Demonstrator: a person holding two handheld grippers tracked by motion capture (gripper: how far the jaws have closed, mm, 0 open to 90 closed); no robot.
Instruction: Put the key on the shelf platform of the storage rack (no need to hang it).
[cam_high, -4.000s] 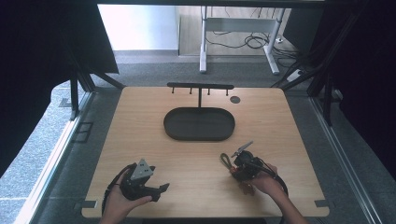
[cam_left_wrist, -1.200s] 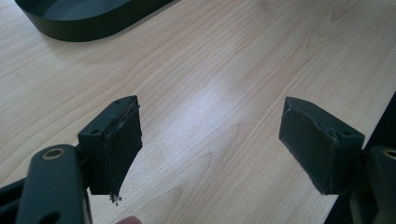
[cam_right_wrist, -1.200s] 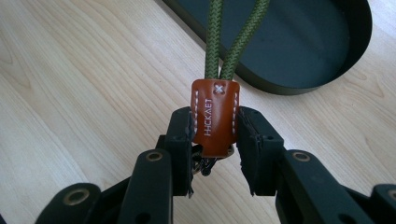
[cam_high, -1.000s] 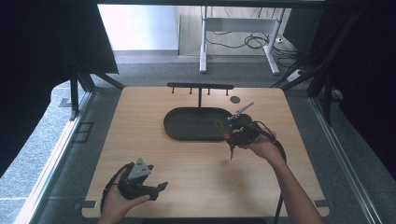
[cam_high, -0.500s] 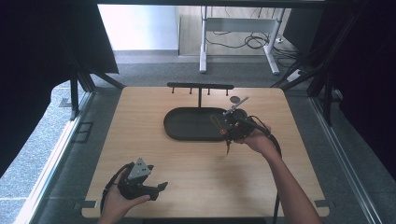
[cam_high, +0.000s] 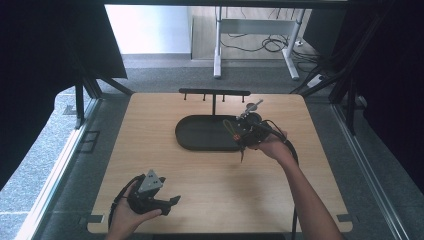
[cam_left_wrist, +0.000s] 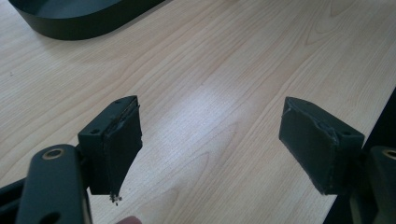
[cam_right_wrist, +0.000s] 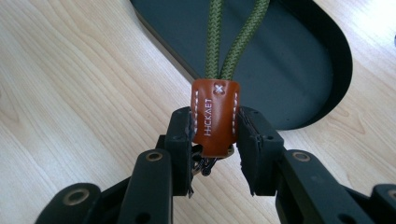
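My right gripper (cam_right_wrist: 215, 135) is shut on a keychain's brown leather tab (cam_right_wrist: 215, 116) with white stitching. A green cord loop (cam_right_wrist: 233, 37) runs up from the tab, out over the black oval tray (cam_right_wrist: 299, 70). From above, the right gripper (cam_high: 246, 134) hangs at the tray's (cam_high: 200, 141) right end, the green cord (cam_high: 230, 126) over the tray and something thin hanging below the hand. Near the table's front left, my left gripper (cam_high: 167, 204) rests in a hand. Its jaws stand wide apart over bare wood, left gripper (cam_left_wrist: 210, 140) open.
A black rack with several pegs (cam_high: 215, 93) stands behind the tray at the back of the wooden table (cam_high: 210, 185). Dark curtains flank the table. A desk frame and cables sit on the floor beyond.
The right hand carried the keychain from the front right of the table up and left to the tray's right end. Over the last second it edged slightly further. The left hand stayed put.
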